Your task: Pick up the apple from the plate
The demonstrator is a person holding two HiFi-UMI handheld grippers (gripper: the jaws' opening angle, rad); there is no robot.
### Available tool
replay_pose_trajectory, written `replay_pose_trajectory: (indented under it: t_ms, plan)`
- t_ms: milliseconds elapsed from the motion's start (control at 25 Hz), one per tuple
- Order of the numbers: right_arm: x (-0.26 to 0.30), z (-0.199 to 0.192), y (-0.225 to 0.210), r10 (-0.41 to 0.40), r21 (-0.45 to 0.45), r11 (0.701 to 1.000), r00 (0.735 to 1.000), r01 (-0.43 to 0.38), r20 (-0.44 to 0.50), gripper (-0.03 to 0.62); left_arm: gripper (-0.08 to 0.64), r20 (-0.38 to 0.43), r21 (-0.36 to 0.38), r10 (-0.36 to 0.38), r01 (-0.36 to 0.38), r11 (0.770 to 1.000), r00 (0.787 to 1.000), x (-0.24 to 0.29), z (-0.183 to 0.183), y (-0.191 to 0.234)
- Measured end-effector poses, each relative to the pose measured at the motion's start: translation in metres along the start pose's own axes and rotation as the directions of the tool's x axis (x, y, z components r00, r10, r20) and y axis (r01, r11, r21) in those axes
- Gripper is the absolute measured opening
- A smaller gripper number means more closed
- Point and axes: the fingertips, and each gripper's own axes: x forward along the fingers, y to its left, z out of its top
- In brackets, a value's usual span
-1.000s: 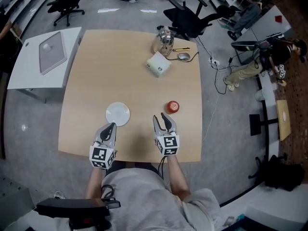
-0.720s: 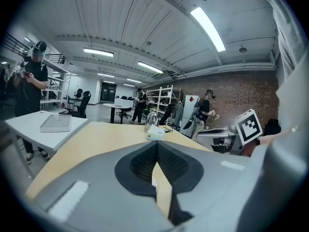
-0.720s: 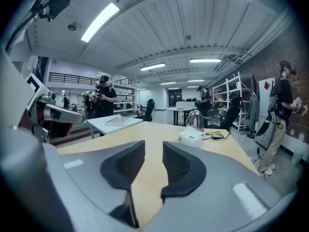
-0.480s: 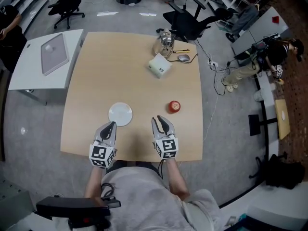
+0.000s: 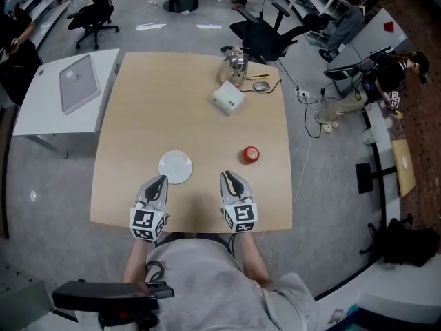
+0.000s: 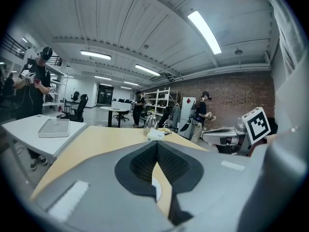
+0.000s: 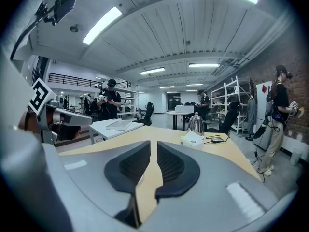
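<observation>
Two grippers low at the near, 6 o'clock edge of the tan worktop [image 5: 172, 109], both pointing toward 12.

Right gripper [image 5: 229, 178]: jaws have just been closing. Only a thin slit is left between the pads, nothing in it, bare worktop showing through.

Left gripper [image 5: 159, 182]: jaws clenched tip to tip, nothing held.

Apple [image 5: 250, 154]: red, on bare worktop at about 1 o'clock from the right gripper. It is near the gripper but clear of it, not touching. It lies at 3 o'clock from the white plate [image 5: 175, 166], well apart from it. Plate is just ahead of the left gripper, at its 1 o'clock.

Far end of worktop, toward 12: white box [image 5: 228, 98], metal kettle [image 5: 236, 63] behind it, computer mouse [image 5: 260, 85] with its cable at the box's 2 o'clock.

Room: grey floor [image 5: 317, 185]. Black office chair [image 5: 265, 29] beyond the far edge. White side table [image 5: 41, 109] at 10 o'clock, carrying a grey tray [image 5: 76, 83]. Right gripper view shows a brick wall [image 7: 294, 66] and open shelving [image 7: 236, 100].
</observation>
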Motion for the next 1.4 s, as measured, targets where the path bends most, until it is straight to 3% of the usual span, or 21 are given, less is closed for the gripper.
replay_pose_trajectory:
  t_ms: [1400]
  plan:
    - [-0.016,-0.001,0.009,-0.027,-0.005,1.0,1.0,0.027,0.0,0.008,0.02,0.023,0.015,-0.02,0.019,1.0,1.0,-0.005,0.008,0.003]
